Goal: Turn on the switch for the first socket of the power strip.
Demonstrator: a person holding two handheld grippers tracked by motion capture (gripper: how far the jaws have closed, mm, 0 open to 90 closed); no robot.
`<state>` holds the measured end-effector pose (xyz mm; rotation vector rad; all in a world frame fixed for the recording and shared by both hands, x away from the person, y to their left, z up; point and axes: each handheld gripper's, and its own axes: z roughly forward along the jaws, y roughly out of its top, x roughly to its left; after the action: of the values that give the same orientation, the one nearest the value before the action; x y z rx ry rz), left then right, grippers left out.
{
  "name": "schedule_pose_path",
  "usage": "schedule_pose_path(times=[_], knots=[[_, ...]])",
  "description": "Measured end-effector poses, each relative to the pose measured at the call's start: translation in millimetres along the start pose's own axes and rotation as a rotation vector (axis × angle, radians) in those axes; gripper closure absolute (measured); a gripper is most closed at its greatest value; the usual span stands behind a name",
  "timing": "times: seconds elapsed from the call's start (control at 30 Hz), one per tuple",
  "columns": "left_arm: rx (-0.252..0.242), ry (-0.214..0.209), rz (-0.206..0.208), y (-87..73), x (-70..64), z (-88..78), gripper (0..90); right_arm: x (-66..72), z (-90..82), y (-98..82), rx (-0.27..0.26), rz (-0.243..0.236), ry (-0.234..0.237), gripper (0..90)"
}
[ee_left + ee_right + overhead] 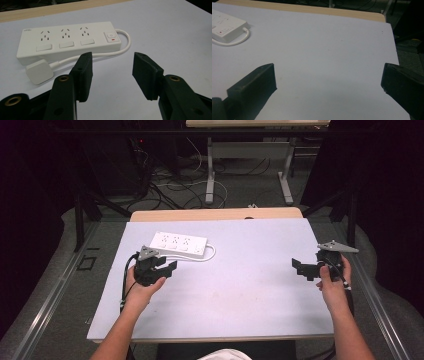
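A white power strip (178, 244) (67, 40) (225, 27) with three sockets and a switch lies at the back left of the pale mat. Its white cord (120, 51) loops round to a white plug (39, 71) lying on the mat in front of the strip. My left gripper (169, 268) (112, 72) hovers just in front of the strip, open and empty, its jaws pointing at the cord. My right gripper (300, 267) (328, 80) is held near the mat's right edge, jaws wide open with nothing between them.
The mat (240, 285) covers a wooden table (215, 214). Beyond the table's far edge stand another table's legs (210, 180) and tangled cables (165, 185) on the floor. Dark curtains close in both sides.
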<state>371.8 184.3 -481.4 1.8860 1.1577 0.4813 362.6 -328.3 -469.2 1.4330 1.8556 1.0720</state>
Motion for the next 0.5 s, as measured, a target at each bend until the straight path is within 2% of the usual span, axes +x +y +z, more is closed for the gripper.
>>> schedule_pose_path(times=[0.17, 0.3, 0.4, 0.43, 0.5], knots=[[-0.004, 0.017, -0.012, 6.0, 1.4, 6.2, 51.2, -0.6, -0.3, -0.4, 0.002, 0.008, -0.003, 0.0], [0.021, 0.005, -0.041, 11.8, 1.8, 12.0, 58.6, -1.2, 0.8, -1.4, 0.002, 0.005, -0.001, 0.0], [0.030, -0.004, -0.046, 16.2, 1.5, 16.6, 61.1, -0.9, 1.0, -1.7, 0.000, 0.003, 0.004, 0.0], [0.023, 0.003, -0.053, 17.3, 0.7, 19.5, 61.5, -1.0, 0.9, -1.8, 0.000, 0.004, 0.003, 0.0], [0.040, 0.006, -0.047, 20.9, 0.8, 22.3, 61.9, -0.7, 0.5, -1.7, 0.003, 0.010, -0.001, 0.0]])
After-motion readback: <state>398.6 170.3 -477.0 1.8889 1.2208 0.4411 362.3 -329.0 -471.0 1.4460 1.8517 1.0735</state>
